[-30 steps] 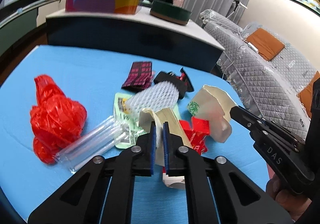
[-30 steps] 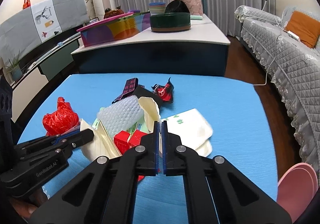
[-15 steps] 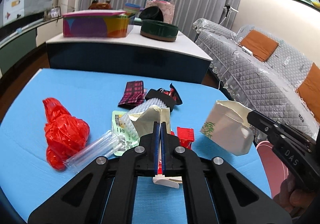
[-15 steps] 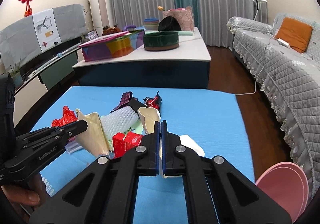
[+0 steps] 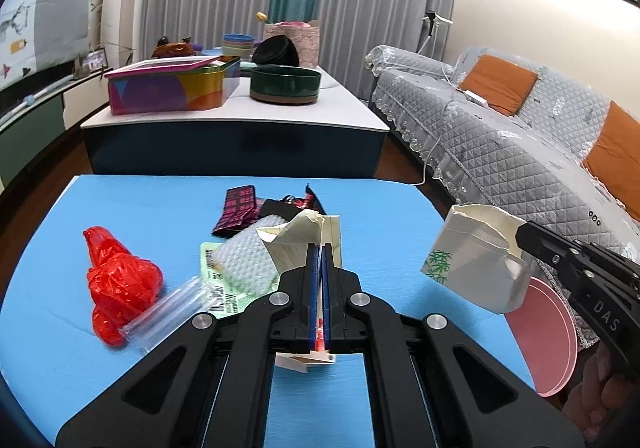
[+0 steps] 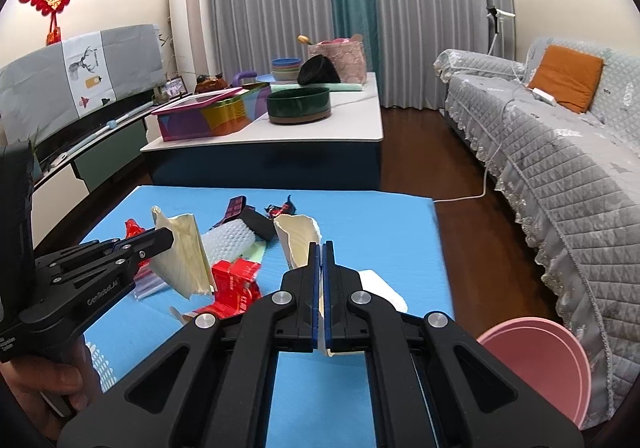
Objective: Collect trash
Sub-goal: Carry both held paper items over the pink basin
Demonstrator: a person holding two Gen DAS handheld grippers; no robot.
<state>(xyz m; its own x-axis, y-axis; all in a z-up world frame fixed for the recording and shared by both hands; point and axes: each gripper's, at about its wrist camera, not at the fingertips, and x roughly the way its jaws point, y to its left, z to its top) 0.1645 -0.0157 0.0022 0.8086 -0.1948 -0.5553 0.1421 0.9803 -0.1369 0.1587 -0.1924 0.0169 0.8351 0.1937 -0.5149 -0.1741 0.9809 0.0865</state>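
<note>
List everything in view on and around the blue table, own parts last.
paper carton: 2, cream, one in each gripper, lifted off the table
red plastic bag: 1, red, table left
clear tubes: 1 bundle, transparent, beside the bag
foam net: 1, white, mid pile
red packets: a few, red, near side of pile
dark wrappers: 2, maroon and black, far side of pile
blue table: 1, blue
pink bin: 1, pink, floor right of table
left gripper: black, jaws shut on carton
right gripper: black, jaws shut on carton

Black left gripper point(image 5: 319, 288), blue-lined jaws, silver screws.
</note>
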